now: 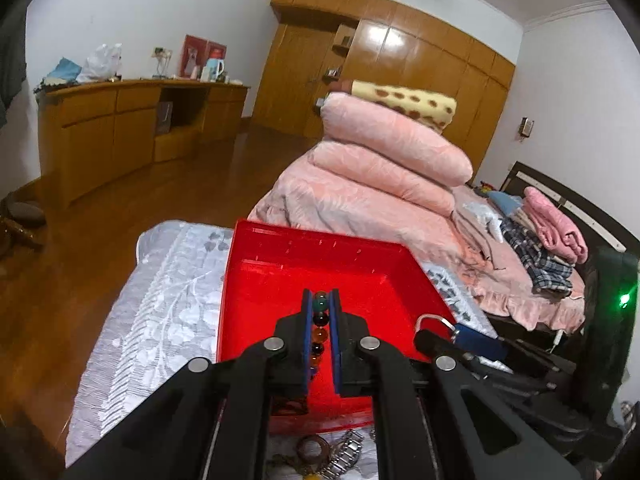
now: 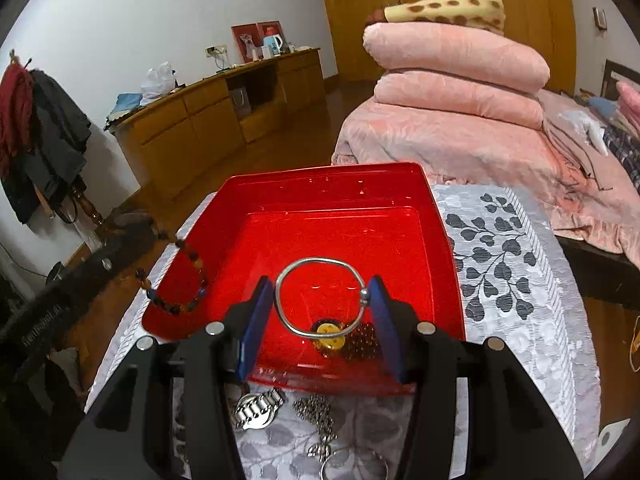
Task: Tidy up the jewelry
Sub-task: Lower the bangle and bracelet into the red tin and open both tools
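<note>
A red plastic tray (image 1: 248,280) (image 2: 436,216) stands on a table with a grey leaf-patterned cloth (image 2: 512,280). My left gripper (image 1: 321,300) is shut on a bracelet of coloured beads (image 1: 320,320), held over the tray; the bracelet hangs over the tray's left rim in the right wrist view (image 2: 180,280). My right gripper (image 2: 320,292) is shut on a thin silver bangle (image 2: 320,296), held above the tray's near part. A yellow piece and dark bead jewelry (image 2: 348,340) lie in the tray.
A metal watch (image 2: 256,404), a bead chain (image 2: 316,416) and a ring (image 2: 352,464) lie on the cloth in front of the tray. A bed with stacked pink quilts (image 2: 460,80) is behind. A wooden cabinet (image 2: 208,120) stands at the wall.
</note>
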A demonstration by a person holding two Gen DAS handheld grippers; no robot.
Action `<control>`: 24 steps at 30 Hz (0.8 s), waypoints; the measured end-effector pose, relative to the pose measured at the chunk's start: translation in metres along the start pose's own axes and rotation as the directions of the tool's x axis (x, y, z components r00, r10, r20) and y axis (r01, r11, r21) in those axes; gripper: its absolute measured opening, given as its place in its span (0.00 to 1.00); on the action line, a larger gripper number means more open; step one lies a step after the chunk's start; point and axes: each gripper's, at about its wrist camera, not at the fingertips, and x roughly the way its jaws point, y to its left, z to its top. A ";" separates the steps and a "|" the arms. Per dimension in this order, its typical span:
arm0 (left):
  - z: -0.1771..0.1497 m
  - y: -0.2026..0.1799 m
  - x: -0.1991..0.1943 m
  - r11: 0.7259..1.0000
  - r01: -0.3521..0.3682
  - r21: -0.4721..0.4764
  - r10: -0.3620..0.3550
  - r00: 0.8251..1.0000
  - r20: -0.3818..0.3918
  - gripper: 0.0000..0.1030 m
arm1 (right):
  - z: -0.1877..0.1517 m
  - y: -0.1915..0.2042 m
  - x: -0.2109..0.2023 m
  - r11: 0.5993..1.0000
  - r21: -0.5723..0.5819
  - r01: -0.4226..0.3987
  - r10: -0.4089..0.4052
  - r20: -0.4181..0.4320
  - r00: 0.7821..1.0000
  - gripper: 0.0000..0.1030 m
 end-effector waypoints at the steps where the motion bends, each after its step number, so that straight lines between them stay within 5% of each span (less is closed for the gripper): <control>1: -0.001 0.001 0.004 1.000 -0.004 -0.004 0.004 1.000 -0.009 0.07 | 0.001 -0.001 0.004 1.000 0.002 0.002 -0.002 -0.004 1.000 0.46; 5: -0.003 0.006 0.017 1.000 -0.015 -0.014 0.015 0.999 -0.043 0.08 | 0.000 -0.001 0.017 1.000 0.000 0.007 -0.007 -0.027 1.000 0.47; 8: -0.005 0.009 0.023 0.999 -0.028 -0.015 0.027 0.997 -0.066 0.09 | -0.001 -0.001 0.022 1.000 -0.008 0.019 -0.019 -0.025 1.000 0.62; 18: -0.014 0.010 -0.018 0.997 -0.078 0.023 0.078 0.997 -0.002 0.48 | -0.012 -0.009 -0.013 0.999 -0.002 0.041 -0.041 0.036 0.998 0.65; 24: -0.045 0.014 -0.047 0.993 -0.101 0.063 0.101 0.995 -0.001 0.57 | -0.047 -0.011 -0.041 0.998 -0.023 0.059 -0.058 0.051 0.997 0.69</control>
